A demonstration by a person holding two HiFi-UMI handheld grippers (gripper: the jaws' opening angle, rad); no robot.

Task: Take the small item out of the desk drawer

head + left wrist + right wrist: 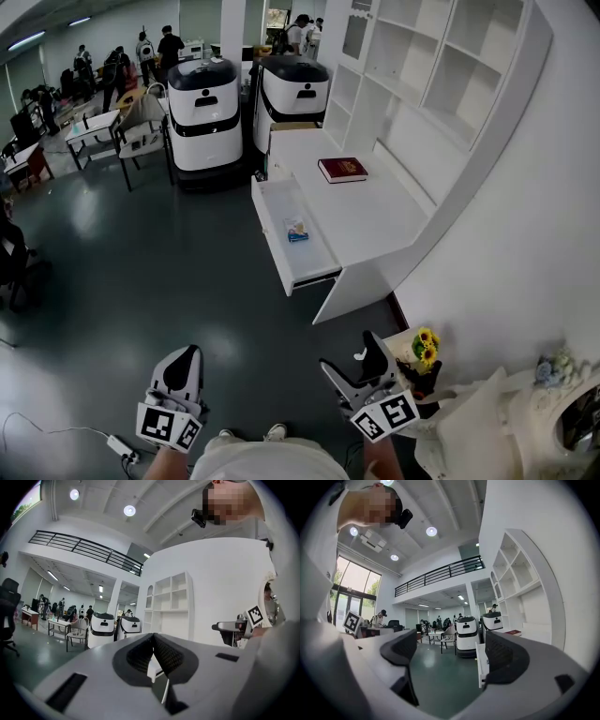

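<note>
Far ahead, the white desk (pixel 375 220) stands along the right wall with its drawer (pixel 314 255) pulled open toward the left, a red book (pixel 342 169) lying on the desktop and the small item (pixel 296 230) resting midway along the drawer. Near the person, well apart from the desk, the left gripper (pixel 182 364) has its jaws pressed together on nothing, while the right gripper (pixel 354 361) holds its jaws wide with nothing between them.

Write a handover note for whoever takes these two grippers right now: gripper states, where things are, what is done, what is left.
Left gripper: jaws together, empty.
Right gripper: jaws apart, empty.
Both are held low, well short of the desk.
The drawer is pulled open, and the small item lies inside it, untouched.
Done: drawer open.
Left: approach, grasp the item, lift it out.
</note>
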